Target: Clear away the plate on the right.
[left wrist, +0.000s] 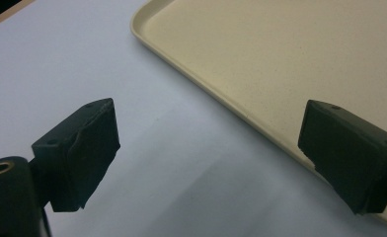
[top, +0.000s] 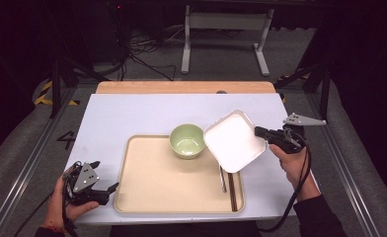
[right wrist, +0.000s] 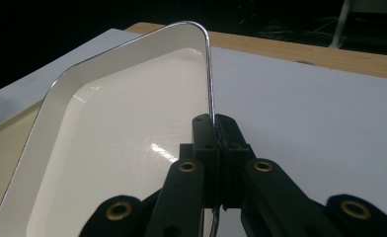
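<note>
Right tongs (right wrist: 214,129) clamp the white square plate's (top: 233,140) rim, hiding cutlery (top: 223,178) ends; left tongs (left wrist: 209,153) stand apart over the bench (left wrist: 58,64).

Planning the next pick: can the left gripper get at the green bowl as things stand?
Probably yes. The left gripper is open and holds nothing, and bare tray lies between it and the green bowl. The white plate held by the right gripper overhangs only the bowl's far side.

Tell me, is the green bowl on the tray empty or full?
Empty. In the high view the green bowl stands upright on the beige tray and its inside shows bare green.
</note>
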`<move>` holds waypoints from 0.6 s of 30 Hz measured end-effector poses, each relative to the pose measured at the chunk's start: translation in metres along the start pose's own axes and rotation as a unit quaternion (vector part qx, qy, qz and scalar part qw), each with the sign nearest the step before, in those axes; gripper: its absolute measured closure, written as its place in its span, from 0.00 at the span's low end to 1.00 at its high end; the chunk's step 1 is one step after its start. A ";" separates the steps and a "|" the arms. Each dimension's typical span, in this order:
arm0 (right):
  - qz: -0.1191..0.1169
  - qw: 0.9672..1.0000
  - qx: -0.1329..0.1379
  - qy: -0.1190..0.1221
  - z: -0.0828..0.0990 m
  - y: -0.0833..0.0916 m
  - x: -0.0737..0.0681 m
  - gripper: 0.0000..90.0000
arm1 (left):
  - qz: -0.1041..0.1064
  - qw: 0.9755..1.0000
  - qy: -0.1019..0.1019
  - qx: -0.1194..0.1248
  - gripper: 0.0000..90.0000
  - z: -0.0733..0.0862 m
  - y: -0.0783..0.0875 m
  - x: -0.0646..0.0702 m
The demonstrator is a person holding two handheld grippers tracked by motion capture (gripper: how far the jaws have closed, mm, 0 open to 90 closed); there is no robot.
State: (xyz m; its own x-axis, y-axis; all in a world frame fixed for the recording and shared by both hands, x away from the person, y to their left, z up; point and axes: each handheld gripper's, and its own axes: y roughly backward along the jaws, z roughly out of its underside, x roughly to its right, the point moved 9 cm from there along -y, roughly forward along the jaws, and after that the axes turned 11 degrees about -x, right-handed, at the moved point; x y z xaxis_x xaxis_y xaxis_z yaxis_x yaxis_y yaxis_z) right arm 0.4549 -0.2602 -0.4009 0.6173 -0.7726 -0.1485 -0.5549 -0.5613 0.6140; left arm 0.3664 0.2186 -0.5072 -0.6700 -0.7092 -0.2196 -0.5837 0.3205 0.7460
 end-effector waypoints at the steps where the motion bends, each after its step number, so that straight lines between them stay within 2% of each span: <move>1: -0.003 1.000 -0.003 0.006 -0.001 -0.003 -0.005 1.00 | 0.000 1.000 0.001 0.000 0.11 0.000 0.000 0.000; 4: -0.014 1.000 -0.013 0.019 -0.002 -0.016 -0.020 1.00 | 0.000 1.000 0.000 0.001 0.11 0.000 0.000 0.000; 6: -0.018 0.999 -0.017 0.025 -0.001 -0.020 -0.024 1.00 | -0.001 1.000 -0.003 0.000 0.11 0.001 0.000 -0.001; 8: -0.022 0.998 -0.027 0.045 -0.002 -0.030 -0.039 1.00 | -0.001 1.000 -0.002 0.001 0.11 0.001 0.000 -0.002; 10: -0.025 0.998 -0.027 0.047 -0.003 -0.031 -0.042 1.00 | 0.000 1.000 -0.001 0.001 0.11 0.001 0.000 -0.002; 18: -0.046 0.995 -0.039 0.080 -0.009 -0.050 -0.072 1.00 | -0.001 1.000 0.000 0.001 0.11 0.001 0.001 -0.001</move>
State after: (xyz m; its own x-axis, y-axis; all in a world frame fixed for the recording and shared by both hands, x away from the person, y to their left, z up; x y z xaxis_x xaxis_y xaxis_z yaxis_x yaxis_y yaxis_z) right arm 0.4431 -0.1736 -0.4143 0.7475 -0.6587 -0.0855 -0.4507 -0.5976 0.6632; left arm 0.3662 0.2200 -0.5068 -0.6697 -0.7090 -0.2211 -0.5852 0.3204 0.7449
